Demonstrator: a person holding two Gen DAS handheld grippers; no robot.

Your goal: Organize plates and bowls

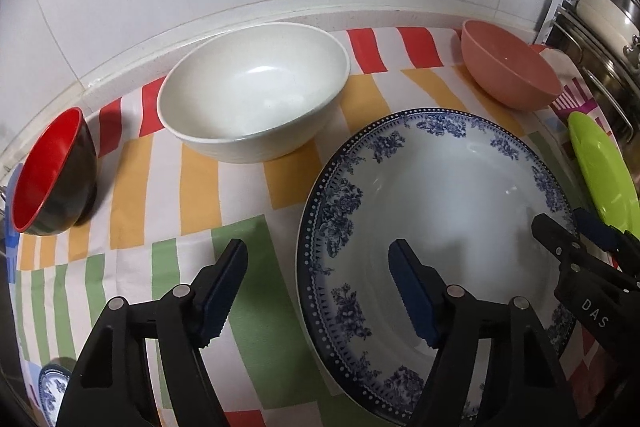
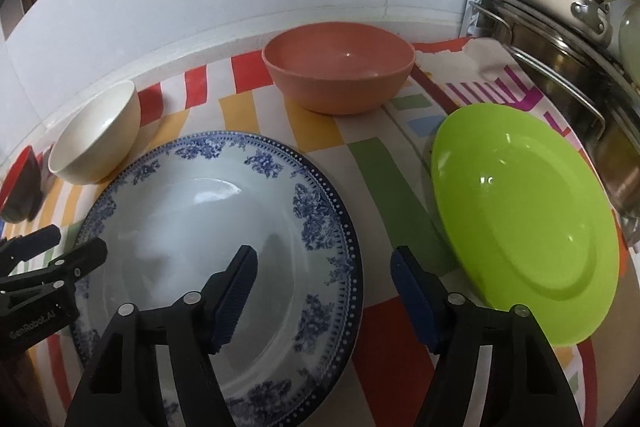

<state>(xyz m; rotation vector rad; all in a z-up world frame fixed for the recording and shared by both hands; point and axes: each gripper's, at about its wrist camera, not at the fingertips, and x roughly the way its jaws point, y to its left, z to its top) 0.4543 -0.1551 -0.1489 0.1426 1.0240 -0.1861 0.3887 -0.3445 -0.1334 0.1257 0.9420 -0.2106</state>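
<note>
- The left tool (image 1: 318, 287) has its jaws spread, nothing pinched: one ridged blue pad hangs over the striped cloth (image 1: 244, 291), the other over the plate (image 1: 460, 195), whose left rim lies between them.
- The right tool (image 2: 324, 291) is likewise spread and empty, straddling the same plate's right rim; one pad is over its glossy well, the other over cloth.
- That plate is round, glazed white, with blue floral sprays and a dotted dark border.
- Ahead of the left tool sits a smooth, deep cream bowl (image 1: 256, 99); to its far left a bowl (image 1: 52, 175), red inside and black outside, tilts on its side.
- Ahead of the right tool stands a matte pink bowl (image 2: 340, 71); to its right lies a shiny lime plate (image 2: 524, 219), seemingly plastic.
- Steel pots (image 2: 560, 3) stack at the far right of the counter.
</note>
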